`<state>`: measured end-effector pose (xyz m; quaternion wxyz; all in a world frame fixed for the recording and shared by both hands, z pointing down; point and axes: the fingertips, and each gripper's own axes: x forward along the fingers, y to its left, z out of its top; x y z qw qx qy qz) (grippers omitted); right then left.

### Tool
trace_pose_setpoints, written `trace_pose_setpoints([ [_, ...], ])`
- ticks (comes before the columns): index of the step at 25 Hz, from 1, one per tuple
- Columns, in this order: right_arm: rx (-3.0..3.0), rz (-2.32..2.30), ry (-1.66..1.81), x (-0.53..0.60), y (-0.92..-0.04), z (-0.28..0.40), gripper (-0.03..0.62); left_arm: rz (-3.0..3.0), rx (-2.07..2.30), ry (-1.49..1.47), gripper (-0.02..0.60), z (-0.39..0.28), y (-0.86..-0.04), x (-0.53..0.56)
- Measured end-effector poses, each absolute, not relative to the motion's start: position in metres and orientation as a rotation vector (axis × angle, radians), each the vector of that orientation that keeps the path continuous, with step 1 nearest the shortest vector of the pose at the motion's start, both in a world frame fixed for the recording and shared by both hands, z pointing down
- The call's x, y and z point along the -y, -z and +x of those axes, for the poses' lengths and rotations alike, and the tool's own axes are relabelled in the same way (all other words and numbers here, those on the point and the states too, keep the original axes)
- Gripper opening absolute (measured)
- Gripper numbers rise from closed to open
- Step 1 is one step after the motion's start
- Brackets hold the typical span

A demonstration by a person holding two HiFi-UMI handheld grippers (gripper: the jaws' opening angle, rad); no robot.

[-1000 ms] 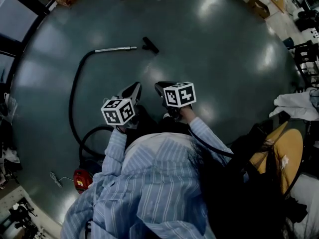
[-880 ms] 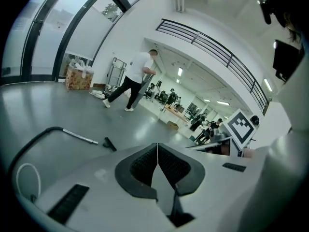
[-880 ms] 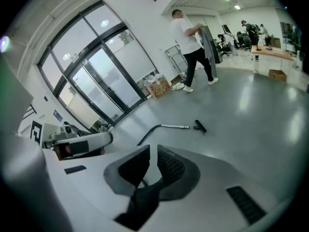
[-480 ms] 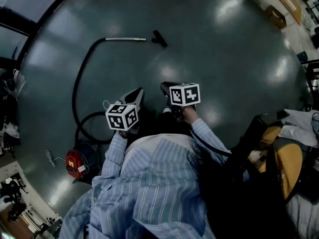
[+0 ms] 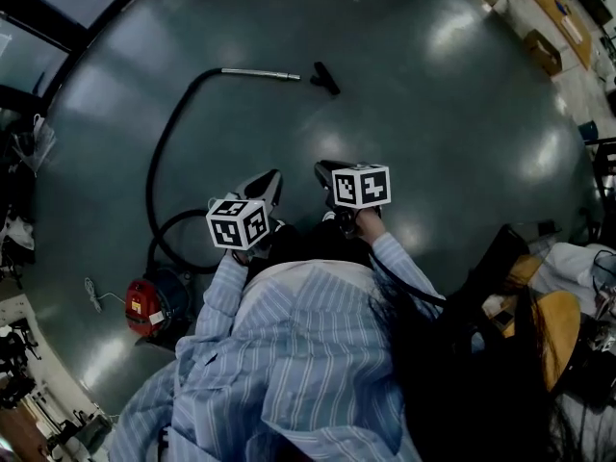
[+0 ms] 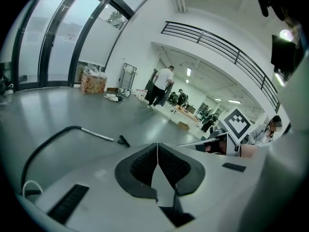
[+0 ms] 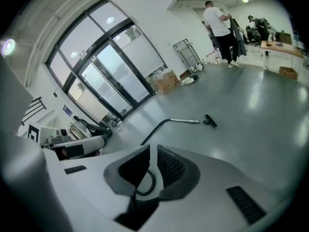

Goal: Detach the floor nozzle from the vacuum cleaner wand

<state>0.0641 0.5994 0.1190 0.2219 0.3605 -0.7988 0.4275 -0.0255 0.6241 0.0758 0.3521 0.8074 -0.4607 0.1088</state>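
Nozzle (image 5: 324, 77), too small for detail, lies off wand (image 5: 258, 73); left gripper (image 5: 271, 181) and right gripper (image 5: 323, 170) pressed together, empty.

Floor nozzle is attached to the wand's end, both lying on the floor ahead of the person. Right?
Not attached: the head view shows the floor nozzle lying off the tip of the wand, a gap between. Both lie on the floor ahead.

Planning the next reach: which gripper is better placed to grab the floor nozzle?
Right, probably: the floor nozzle lies directly beyond the right gripper; the left gripper lines up with the wand instead. Both are shut, far off.
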Motion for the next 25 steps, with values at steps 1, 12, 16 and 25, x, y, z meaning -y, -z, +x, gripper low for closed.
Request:
trace_pose_setpoints([
  [1, 2.207, 1.0, -1.172, -0.602, -0.117, 0.056, 0.052, 2.089, 1.189, -0.279, 0.012, -0.034, -0.075, -0.626],
  [12, 2.211, 1.019, -1.151, -0.617, -0.116, -0.01, 0.046, 2.082, 1.166, -0.26, 0.012, -0.109, -0.079, -0.638],
  [16, 2.216, 1.016, -1.167, -0.618, -0.115, -0.013, 0.046, 2.077, 1.151, -0.239, 0.012, -0.111, -0.08, -0.632],
  [25, 2.186, 1.016, -1.149, -0.623, -0.118, -0.01, 0.046, 2.099, 1.137, -0.221, 0.012, -0.108, -0.078, -0.626],
])
